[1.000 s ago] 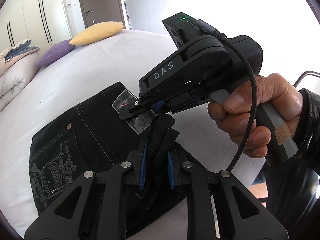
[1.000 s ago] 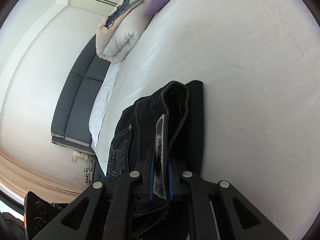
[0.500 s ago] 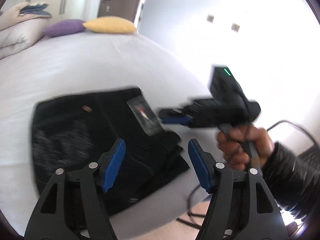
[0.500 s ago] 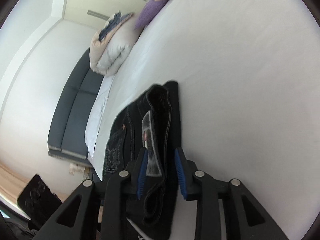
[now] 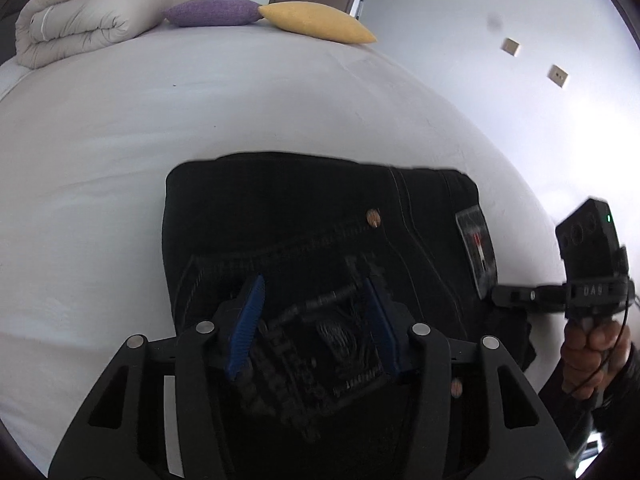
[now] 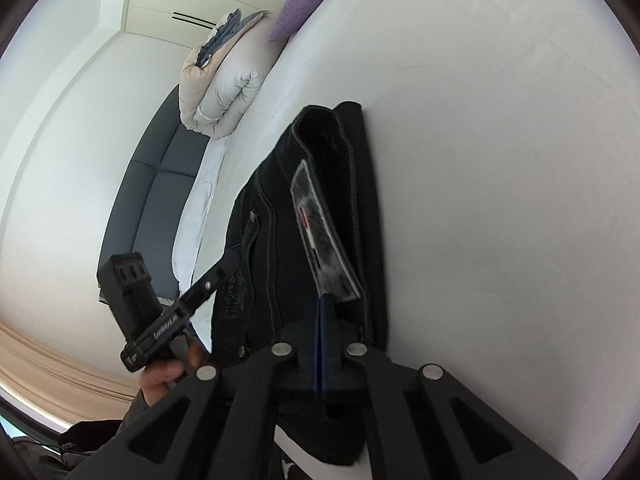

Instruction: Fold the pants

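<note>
White bed (image 5: 200,120): folded black pants (image 5: 304,216) flat; left gripper (image 5: 316,320) spread wide above pocket; right gripper (image 6: 322,322) pinched closed, empty, at waistband label (image 6: 324,236)

Black pants (image 5: 304,220) with pale stitching, white bed (image 5: 120,128), purple pillow (image 5: 212,11), yellow pillow (image 5: 316,22)

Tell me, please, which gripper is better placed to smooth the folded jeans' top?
Left, probably: the left gripper hangs open over the embroidered pocket of the black jeans; the right gripper sits shut at their edge beside the waistband label.
</note>
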`<act>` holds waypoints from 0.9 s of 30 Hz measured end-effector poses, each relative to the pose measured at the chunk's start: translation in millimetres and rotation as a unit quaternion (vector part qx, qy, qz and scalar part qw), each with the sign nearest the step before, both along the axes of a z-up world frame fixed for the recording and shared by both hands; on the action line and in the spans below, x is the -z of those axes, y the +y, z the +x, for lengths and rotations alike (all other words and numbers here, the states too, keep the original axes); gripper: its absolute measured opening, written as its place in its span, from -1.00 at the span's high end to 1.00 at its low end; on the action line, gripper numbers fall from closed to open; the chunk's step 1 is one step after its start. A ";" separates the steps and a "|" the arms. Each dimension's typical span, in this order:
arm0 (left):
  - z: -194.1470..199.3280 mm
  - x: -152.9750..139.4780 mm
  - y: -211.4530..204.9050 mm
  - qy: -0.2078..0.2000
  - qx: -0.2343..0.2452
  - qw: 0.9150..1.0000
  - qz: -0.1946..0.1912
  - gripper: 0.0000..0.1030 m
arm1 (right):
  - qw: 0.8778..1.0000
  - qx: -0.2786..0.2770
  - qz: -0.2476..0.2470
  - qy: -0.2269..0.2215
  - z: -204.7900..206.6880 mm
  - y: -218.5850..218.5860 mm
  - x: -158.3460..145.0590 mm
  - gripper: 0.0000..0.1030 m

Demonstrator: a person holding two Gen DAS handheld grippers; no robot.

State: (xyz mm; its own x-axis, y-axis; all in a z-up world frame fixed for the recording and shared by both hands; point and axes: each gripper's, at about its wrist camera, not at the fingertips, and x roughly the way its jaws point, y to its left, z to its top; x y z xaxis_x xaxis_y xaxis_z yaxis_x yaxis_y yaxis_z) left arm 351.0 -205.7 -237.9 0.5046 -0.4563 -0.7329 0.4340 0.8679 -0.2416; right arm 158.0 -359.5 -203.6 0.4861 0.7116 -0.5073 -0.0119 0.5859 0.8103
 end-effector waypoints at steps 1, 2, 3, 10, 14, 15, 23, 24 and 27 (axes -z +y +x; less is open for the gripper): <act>-6.2 3.7 -1.3 -0.007 0.004 1.000 0.003 0.04 | 1.000 0.003 -0.003 0.000 -1.6 0.4 0.1 1.00; -13.8 7.8 -2.0 -0.015 0.008 1.000 0.006 0.04 | 1.000 0.006 -0.007 0.001 -2.5 1.3 -0.4 1.00; -23.0 14.1 -7.4 -0.025 0.010 1.000 0.008 0.04 | 1.000 0.009 -0.010 0.001 -4.8 2.2 -0.9 1.00; -80.0 17.3 -1.6 -0.077 0.022 0.997 0.011 0.04 | 0.999 0.023 -0.034 -0.018 -24.4 10.2 -9.5 0.99; -92.9 -7.4 29.4 -0.093 0.006 0.996 -0.016 -0.23 | 0.998 0.041 -0.035 -0.046 -42.8 -2.8 -30.8 -0.09; -88.7 -13.6 40.5 -0.106 -0.013 0.994 -0.025 -0.69 | 0.996 0.053 -0.036 -0.054 -44.5 -8.9 -35.8 -0.21; 13.5 10.0 60.0 0.037 -0.046 0.995 -0.079 -0.99 | 0.998 0.037 -0.046 0.029 13.3 -10.5 -12.5 -0.16; 28.5 20.4 56.1 0.066 -0.043 0.993 -0.083 -0.99 | 0.997 0.037 -0.051 0.034 20.5 -7.6 -9.8 -0.13; 57.9 42.4 46.4 0.113 -0.044 0.989 -0.080 -0.92 | 0.998 0.023 -0.048 0.038 41.5 3.6 -7.4 0.01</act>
State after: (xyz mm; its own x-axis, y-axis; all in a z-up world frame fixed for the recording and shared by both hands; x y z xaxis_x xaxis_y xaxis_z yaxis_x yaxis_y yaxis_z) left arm 408.9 -159.4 -280.3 0.3789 -0.5372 -0.7536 0.2774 0.8428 -0.4613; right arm 199.5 -355.9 -196.2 0.4742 0.6357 -0.6091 0.0762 0.6596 0.7478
